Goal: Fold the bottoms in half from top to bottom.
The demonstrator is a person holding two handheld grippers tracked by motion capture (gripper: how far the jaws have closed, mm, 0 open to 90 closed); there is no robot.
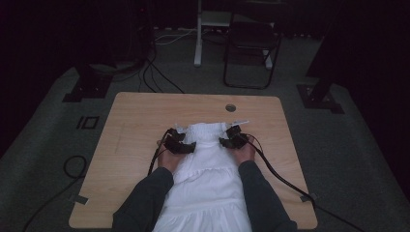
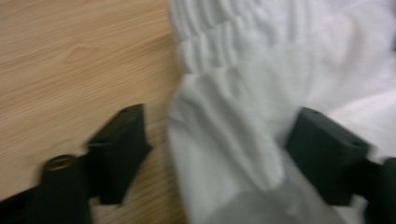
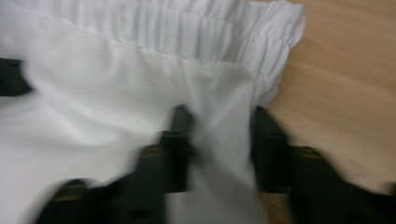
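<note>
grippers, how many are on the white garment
2: the left gripper at the white garment's left edge, the right gripper at its right edge, both near the gathered top.

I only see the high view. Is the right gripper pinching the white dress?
Observer: Looks like it. In the right gripper view, a fold of the dress fills the gap of the right gripper and touches both jaws.
Operator: And the left one?
Observer: The left gripper stands wide open. One jaw is over the bare table, apart from the cloth.
Operator: What's past its jaws?
Observer: A gathered, ribbed band of the dress.
</note>
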